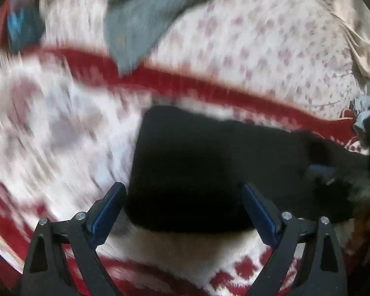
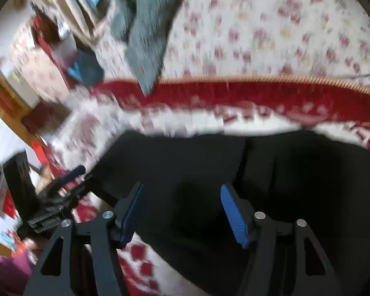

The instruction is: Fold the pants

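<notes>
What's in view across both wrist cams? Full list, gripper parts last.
pants: 1, black, lying on the rug in front of both grippers
grey garment: 1, grey, farther back, its tip over the rug's red border
rug: 1, red and white patterned, under the pants
floral sheet: 1, white with pink flowers, beyond the rug
left gripper: 1, black with blue pads, open over the pants
right gripper: 1, black with blue pads, open over the pants

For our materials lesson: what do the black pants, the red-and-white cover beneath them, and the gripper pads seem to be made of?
Black pants: soft matte cloth, lying limp; the weave is too dark to see.
Cover: woven textile, probably; a ribbed, corded edge shows.
Pads: blue, dotted texture, likely rubber or plastic.
</notes>
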{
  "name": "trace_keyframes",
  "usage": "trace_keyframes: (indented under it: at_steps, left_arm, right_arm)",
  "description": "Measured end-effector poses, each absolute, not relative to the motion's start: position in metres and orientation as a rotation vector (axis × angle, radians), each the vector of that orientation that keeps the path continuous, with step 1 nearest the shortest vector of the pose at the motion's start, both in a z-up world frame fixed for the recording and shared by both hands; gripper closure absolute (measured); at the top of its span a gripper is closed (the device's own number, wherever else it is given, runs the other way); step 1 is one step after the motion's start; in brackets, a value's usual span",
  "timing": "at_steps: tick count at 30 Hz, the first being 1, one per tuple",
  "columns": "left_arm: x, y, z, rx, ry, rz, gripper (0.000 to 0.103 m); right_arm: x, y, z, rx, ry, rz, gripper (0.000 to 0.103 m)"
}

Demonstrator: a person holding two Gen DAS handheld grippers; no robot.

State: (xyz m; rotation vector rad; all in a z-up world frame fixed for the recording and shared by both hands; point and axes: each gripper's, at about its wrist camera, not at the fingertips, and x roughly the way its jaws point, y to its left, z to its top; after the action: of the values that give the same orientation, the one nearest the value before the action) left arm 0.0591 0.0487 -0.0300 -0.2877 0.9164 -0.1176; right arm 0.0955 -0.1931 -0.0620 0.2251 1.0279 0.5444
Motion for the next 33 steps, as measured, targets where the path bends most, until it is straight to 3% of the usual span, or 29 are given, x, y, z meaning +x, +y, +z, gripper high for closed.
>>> trace_keyframes:
  at_steps: [2,7,11,25,33]
  left_arm:
    - [0.059,0.055,-0.041,-0.352,0.934,-0.128,0.009]
    - [0.044,0.041,-0.007,-0.248,0.842,-0.118,0.009]
    - [0.041,0.028,0.017,-0.252,0.79,-0.144,0.008]
    - [0.017,-0.001,0.069,-0.233,0.633,-0.099,0.002]
    - [0.035,-0.048,0.074,-0.262,0.734,-0.421,0.0]
  right_arm:
    - [0.088,-0.199,-0.068,0.266,0.974,0.544,0.033]
    - [0.071,-0.234,-0.056,0.429,0.986,0.548,0.032]
    - [0.039,-0.283,-0.05,0.532,0.956,0.444,0.021]
    - [-0.063,-0.453,-0.045,0.872,0.871,0.085,0.009]
    - [-0.083,-0.489,-0.064,1.001,0.862,-0.005,0.008]
